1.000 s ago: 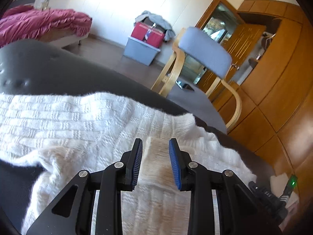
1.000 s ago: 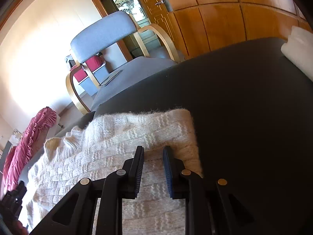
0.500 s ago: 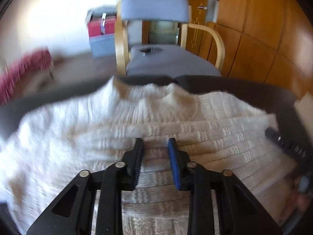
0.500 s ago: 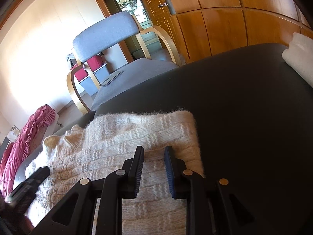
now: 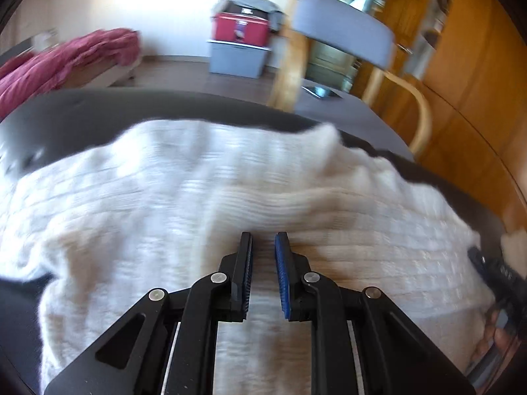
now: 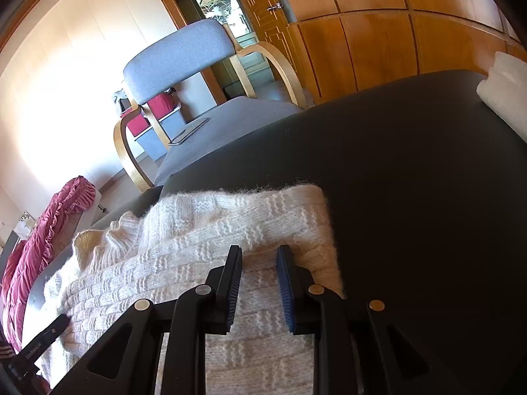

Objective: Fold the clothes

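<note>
A cream knitted sweater (image 5: pixel 164 197) lies spread on a black table (image 5: pixel 98 108). My left gripper (image 5: pixel 263 240) points down onto its middle. Its jaws are closing, with a narrow ridge of knit between the pads. This view is blurred. My right gripper (image 6: pixel 260 251) sits at the sweater's (image 6: pixel 204 230) right edge, shut on a fold of the knit that bulges beside its blue pad. The ribbed collar is bunched at the far left of the right wrist view. A black part of the other gripper shows at each view's edge.
A folded white cloth (image 6: pixel 504 89) lies at the table's (image 6: pixel 411 181) far right corner. Behind the table stands a grey armchair (image 6: pixel 184 56) with a phone on its seat. Beyond it are wooden wardrobes (image 6: pixel 395 42), a bed with a pink cover (image 5: pixel 66 59) and stacked storage boxes (image 5: pixel 240 42).
The left gripper has swung across the sweater, first to the right and then back, and its jaws have narrowed. The right gripper has kept still on its fold.
</note>
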A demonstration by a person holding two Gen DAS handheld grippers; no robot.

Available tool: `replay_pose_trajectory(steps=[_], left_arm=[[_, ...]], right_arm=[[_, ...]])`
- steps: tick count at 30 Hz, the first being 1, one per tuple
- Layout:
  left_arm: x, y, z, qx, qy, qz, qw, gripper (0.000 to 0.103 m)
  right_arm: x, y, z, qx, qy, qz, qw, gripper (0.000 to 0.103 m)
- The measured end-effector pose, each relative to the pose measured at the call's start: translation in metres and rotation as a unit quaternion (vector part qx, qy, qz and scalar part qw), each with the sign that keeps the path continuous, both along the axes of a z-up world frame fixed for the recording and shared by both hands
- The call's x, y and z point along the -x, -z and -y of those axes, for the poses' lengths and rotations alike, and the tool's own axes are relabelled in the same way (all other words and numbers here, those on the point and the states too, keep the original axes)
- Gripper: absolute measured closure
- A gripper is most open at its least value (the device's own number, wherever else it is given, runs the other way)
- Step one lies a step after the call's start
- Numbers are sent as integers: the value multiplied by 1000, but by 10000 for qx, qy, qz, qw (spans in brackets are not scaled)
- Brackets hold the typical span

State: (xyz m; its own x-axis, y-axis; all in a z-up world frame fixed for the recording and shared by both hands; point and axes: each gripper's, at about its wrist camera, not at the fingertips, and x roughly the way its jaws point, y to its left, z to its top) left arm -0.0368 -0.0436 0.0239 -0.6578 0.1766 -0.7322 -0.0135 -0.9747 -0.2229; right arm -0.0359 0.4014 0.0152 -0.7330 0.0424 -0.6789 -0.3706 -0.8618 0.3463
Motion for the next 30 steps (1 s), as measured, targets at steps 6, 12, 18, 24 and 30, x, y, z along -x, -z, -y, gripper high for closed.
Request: replay_pose_trajectory(steps=[6,12,18,24,30], left_arm=[[-5,-8,16,-501,-474,-318,9971,86],[3,-30,-59,481,589,-550,9956,86],[19,1,-60,939,368,-160,9948,83],[15,2,-27,382,-41,-214,9990,83],[-6,-14,-35,-163,562,-753,9954,82]], right_arm=[[0,-1,1,-17,11,11,10000,82],[1,0,2,-44,12,21,10000,82],[1,0,2,-35,13,25,10000,82],[1,-1,2,-31,11,38,10000,82],[-12,-12,-8,349,-52,-634,9974,81]])
